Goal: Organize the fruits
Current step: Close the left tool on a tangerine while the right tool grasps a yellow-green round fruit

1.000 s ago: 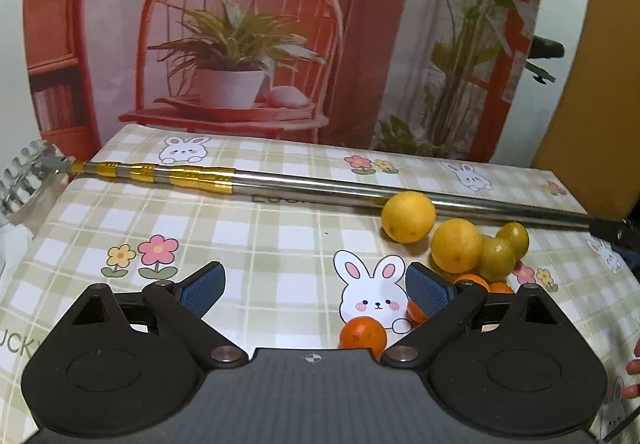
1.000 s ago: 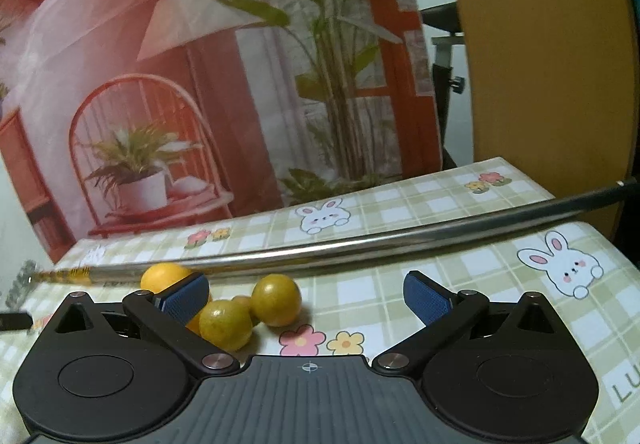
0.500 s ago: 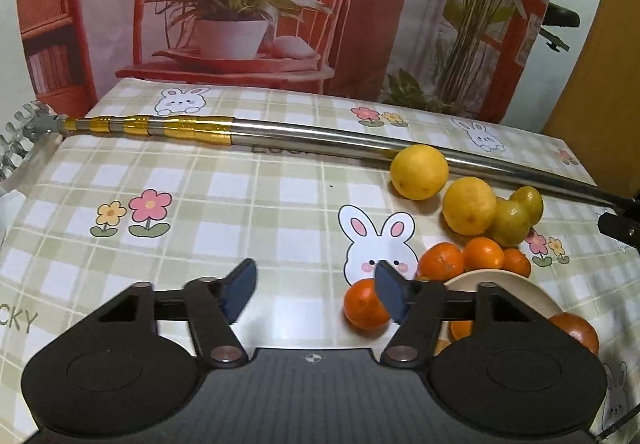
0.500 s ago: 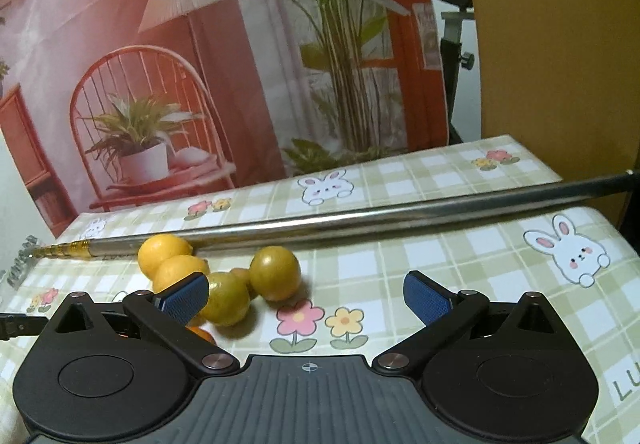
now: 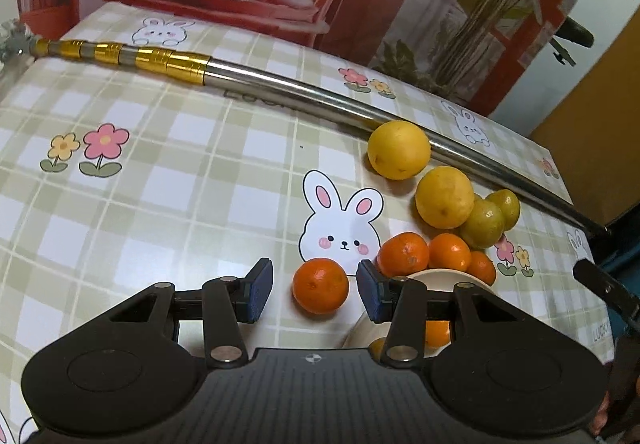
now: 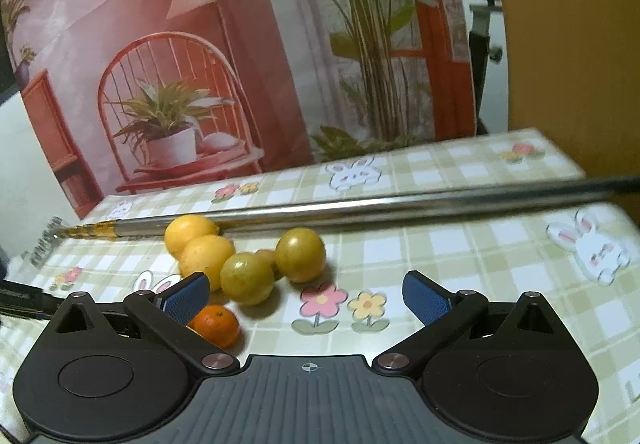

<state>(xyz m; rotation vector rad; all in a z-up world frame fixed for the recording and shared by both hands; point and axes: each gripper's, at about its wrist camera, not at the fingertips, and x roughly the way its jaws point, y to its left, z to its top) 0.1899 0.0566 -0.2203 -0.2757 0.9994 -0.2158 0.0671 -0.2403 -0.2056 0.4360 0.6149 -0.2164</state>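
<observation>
Tangerine [image 5: 320, 285] now sits between my left gripper [image 5: 314, 296] pads, whose jaws have just been closing, gaps remaining; right gripper [image 6: 306, 298] gapes empty.

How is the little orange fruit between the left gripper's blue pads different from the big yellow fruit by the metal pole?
The orange fruit is deep orange and smaller; the yellow fruit is pale yellow and bigger. The orange fruit sits apart from the others, the yellow fruit lies against the metal pole. Both are round and on the tablecloth.
</observation>
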